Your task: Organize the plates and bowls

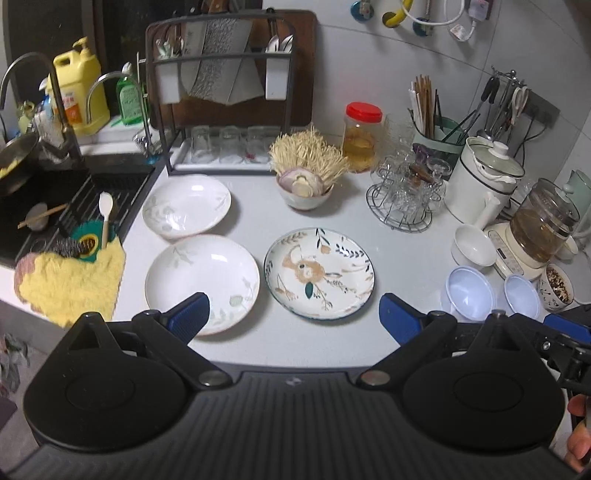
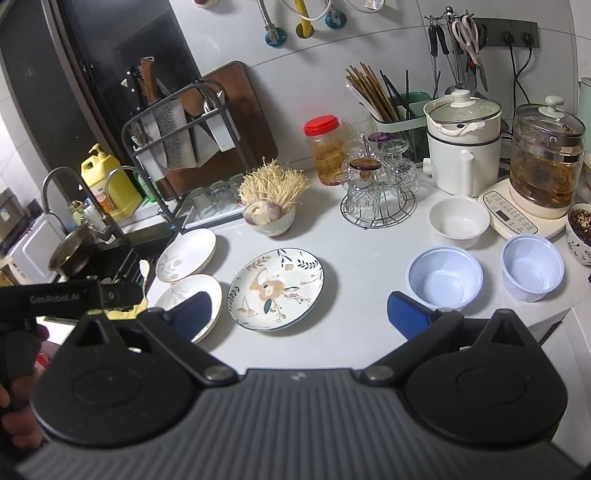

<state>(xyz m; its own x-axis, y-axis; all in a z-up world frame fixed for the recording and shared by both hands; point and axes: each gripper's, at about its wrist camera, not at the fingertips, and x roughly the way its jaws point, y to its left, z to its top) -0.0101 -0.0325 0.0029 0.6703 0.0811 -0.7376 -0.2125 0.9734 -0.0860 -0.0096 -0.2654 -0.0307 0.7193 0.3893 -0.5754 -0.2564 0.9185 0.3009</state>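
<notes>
White counter (image 1: 251, 206) | both grippers' fingers wide apart, empty | left gripper (image 2: 48, 299) reads "GenRobot.AI"

Kitchen corner with a white countertop (image 1: 255, 206) under pale tiled walls

A grey-white tiled wall (image 2: 303, 66) fills the upper right of both views, carrying a dark power strip (image 2: 506, 27) with 2 plugged-in cords and a hanging utensil rack (image 2: 452, 22). A black sink (image 1: 74, 192) with 2 curved faucets (image 1: 110, 96) sits at the left edge, and a dark panel (image 2: 92, 55) rises in the upper left. A brown cutting board (image 2: 240, 122) leans against the wall. Lighting is even and soft, with faint reflections on the tiles.
</notes>
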